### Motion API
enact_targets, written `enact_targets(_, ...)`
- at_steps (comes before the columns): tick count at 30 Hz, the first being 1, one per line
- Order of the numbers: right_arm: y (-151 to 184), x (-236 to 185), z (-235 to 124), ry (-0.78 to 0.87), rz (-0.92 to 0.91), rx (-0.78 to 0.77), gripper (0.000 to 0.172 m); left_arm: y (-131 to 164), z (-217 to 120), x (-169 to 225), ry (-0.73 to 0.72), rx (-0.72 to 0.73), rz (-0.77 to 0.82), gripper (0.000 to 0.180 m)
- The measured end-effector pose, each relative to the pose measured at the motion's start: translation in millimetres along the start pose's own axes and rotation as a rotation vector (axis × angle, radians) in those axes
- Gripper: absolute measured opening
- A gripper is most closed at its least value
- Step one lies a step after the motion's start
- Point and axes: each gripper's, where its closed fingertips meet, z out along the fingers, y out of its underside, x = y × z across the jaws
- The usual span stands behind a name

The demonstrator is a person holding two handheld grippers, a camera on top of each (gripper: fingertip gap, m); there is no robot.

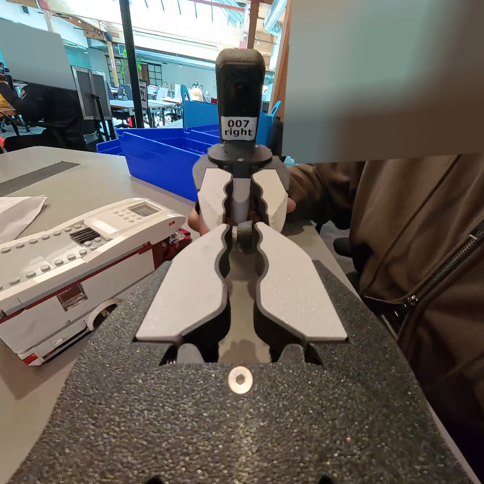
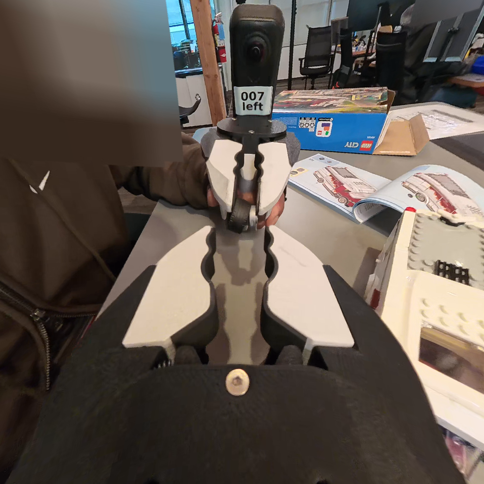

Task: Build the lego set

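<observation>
L gripper [image 1: 242, 235] is clamped on a small black toy wheel [image 2: 239, 214] w/ a light grey hub, pads [image 2: 226, 207] pressing both sides; wheel is held just above the grey desk [image 2: 327, 235], near its edge by the person in a brown zip jacket [image 1: 419, 235]. R gripper [image 2: 239, 235] faces it tip to tip, jaws apart w/ nothing between them, tips just short of the wheel. White & dark-red brick-built camper van [image 1: 78, 262] sits on the desk beside both grippers. Open instruction booklet [image 2: 366, 186] and blue set box [image 2: 332, 125] lie farther back; blue bins [image 1: 162, 157] opp. side.
</observation>
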Motion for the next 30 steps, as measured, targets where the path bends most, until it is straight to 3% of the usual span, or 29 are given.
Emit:
enact_targets(18,2,11,5,0.043,0.156,0.026,0.027,5,1,-10,-0.020,0.010,-0.112,0.011)
enact_targets(23,15,14,9,0.060,0.208,-0.059,0.027,22,-1,-14,-0.027,-0.121,-0.138,0.011)
enact_targets(30,50,17,13,0.083,0.272,-0.269,0.027,58,-4,-19,-0.041,-0.352,-0.289,0.011)
